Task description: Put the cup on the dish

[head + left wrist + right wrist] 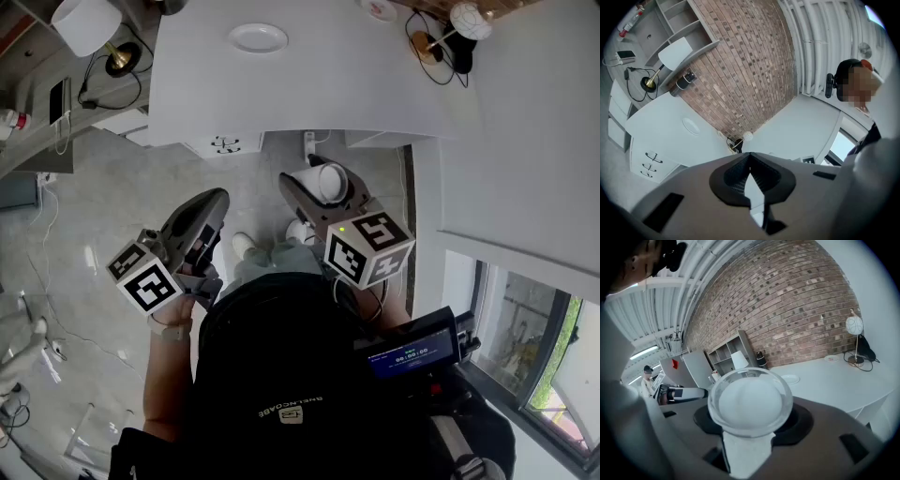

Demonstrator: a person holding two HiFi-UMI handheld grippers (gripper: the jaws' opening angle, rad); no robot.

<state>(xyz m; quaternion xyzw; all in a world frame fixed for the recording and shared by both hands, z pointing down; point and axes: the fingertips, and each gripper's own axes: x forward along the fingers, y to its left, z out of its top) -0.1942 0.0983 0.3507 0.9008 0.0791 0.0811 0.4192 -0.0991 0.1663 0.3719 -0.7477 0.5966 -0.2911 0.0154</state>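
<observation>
Right tool (322, 190) pinching the cup (750, 401) (held short of the desk (375, 84)); left tool (215, 201) pressed together, empty; dish (258, 37) on desk.

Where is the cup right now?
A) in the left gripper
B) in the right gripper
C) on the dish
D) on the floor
B: the cup sits clamped between the jaws of the right gripper, and the dish holds nothing.
</observation>
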